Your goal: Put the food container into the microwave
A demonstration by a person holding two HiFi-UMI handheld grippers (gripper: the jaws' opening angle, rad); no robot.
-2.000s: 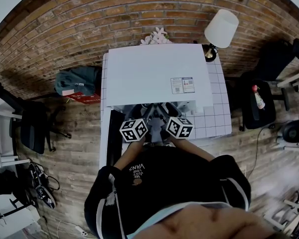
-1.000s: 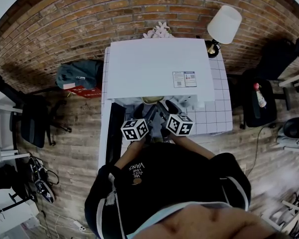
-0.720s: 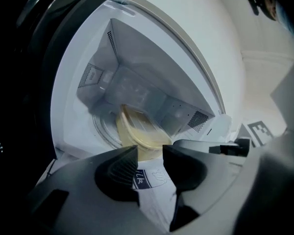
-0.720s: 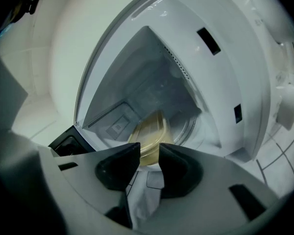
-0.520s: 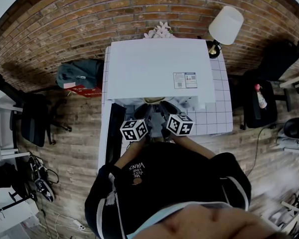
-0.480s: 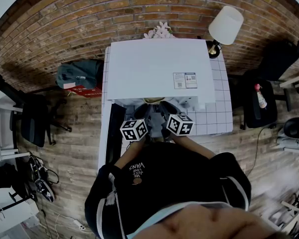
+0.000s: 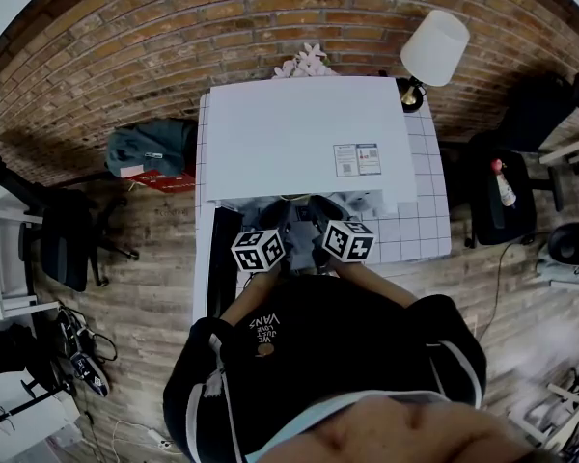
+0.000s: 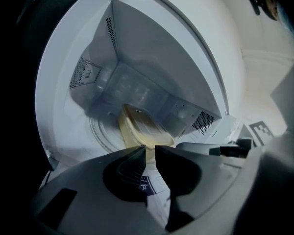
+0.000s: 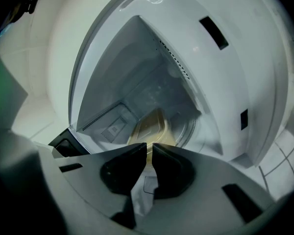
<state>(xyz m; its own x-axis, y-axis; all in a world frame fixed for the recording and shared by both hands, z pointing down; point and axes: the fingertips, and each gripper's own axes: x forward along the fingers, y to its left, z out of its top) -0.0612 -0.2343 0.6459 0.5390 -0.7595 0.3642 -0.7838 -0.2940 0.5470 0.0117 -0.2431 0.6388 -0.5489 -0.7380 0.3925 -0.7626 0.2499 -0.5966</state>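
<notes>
**Container on the turntable, both pairs of fingers nearly closed before it**

The yellowish food container (image 8: pixel 143 130) lay inside the microwave (image 7: pixel 304 133), on the round turntable (image 8: pixel 99 137), just beyond the tips of both pairs of fingers. Seen from the left gripper (image 8: pixel 150 148), it sat straight ahead of the tips and a little to their left, with the back wall of the cavity behind it. The left fingers (image 8: pixel 130 163) had just been closing and stood almost together, leaving only a narrow slit. A pale printed surface showed through that slit, and the container was ahead of the tips, not between the pads.

The right gripper (image 9: pixel 149 144) was in much the same state. Its fingers (image 9: pixel 172 166) had just been closing to a thin gap, and the container sat directly past their tips. Whether either pair of tips touched the container's near edge could not be made out.

The two grippers were side by side at the mouth of the microwave. To the left of the left fingers the dark door (image 7: pixel 222 258) stood open. The microwave rested on a white tiled worktop (image 7: pixel 420 225), with bare squares showing to the right of the right fingers. Far beyond the fingers, past the microwave, a white-shaded lamp (image 7: pixel 434 46) and pale flowers (image 7: pixel 304 64) stood against the brick wall (image 7: pixel 174 27).
</notes>
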